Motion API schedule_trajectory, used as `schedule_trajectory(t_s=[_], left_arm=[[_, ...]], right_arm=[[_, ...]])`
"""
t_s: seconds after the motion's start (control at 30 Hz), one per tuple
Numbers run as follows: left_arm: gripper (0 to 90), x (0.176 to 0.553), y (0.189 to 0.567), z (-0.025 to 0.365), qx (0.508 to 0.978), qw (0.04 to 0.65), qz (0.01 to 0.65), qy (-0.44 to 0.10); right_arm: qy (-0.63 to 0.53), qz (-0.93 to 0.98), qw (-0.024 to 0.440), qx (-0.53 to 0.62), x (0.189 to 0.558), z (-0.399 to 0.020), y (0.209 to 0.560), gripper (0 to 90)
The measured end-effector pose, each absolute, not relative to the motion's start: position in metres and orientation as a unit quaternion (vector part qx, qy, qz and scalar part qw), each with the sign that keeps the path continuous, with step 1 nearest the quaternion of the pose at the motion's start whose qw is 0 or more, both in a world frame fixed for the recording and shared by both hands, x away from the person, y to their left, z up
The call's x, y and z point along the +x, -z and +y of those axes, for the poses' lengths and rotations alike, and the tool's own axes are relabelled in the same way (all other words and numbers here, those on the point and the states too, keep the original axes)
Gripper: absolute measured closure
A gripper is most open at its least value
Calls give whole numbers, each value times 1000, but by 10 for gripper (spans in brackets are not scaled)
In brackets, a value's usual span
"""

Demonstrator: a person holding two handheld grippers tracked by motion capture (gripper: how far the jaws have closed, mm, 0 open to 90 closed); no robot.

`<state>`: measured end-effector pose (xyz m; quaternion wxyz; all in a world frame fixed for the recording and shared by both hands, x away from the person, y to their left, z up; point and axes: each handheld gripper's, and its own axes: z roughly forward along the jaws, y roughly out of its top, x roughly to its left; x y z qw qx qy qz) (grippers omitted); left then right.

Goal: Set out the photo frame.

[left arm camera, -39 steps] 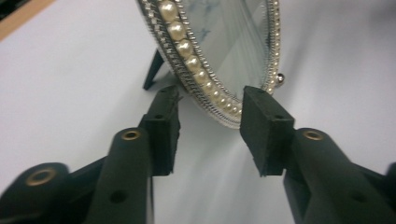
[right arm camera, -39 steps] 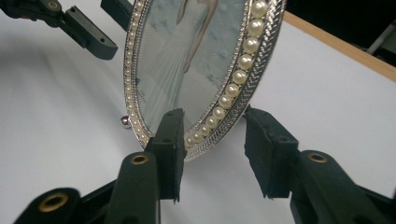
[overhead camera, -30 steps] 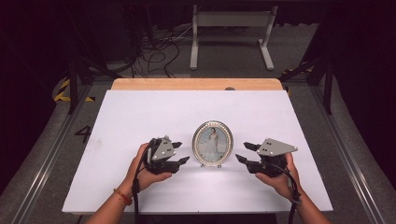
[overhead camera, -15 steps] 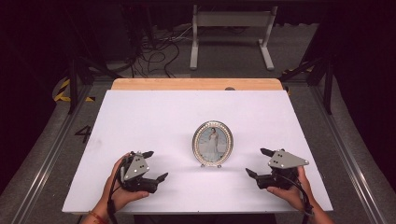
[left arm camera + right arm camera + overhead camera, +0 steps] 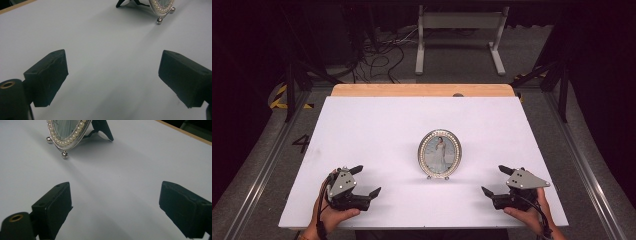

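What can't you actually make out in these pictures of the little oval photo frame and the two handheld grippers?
- Oval photo frame, high view: the picture inside is too small to read.
- Its top, left gripper view and right gripper view: cut off by the upper edge.
- Its back stand: partly cut off by the edge.
- Small dark thing on the wooden strip: too small.

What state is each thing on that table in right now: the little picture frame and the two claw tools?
Frame: upright on its feet, propped by its back stand, untouched.
Left gripper: open, nothing between the jaws, which have just been opening; apart from the frame.
Right gripper: open, nothing between the jaws, which have just been opening; apart from the frame.
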<state>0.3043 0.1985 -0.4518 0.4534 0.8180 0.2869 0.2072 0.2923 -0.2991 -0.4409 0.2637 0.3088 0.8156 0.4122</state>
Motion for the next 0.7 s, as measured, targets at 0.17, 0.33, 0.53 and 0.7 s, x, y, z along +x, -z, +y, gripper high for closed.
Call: schedule_trajectory(t_s=[0.17,0.33,0.53,0.7], left_arm=[[93,306,452,199,817,458,286,-202],[91,307,452,200,819,456,287,-200],[88,307,452,201,821,454,284,-195],[84,308,452,201,822,451,285,-199]], right_arm=[[-416,812,261,314,294,-301,441,118],[-412,814,259,317,295,-302,444,118],[-407,816,260,317,296,-303,445,117],[-406,814,266,318,295,-303,443,117]])
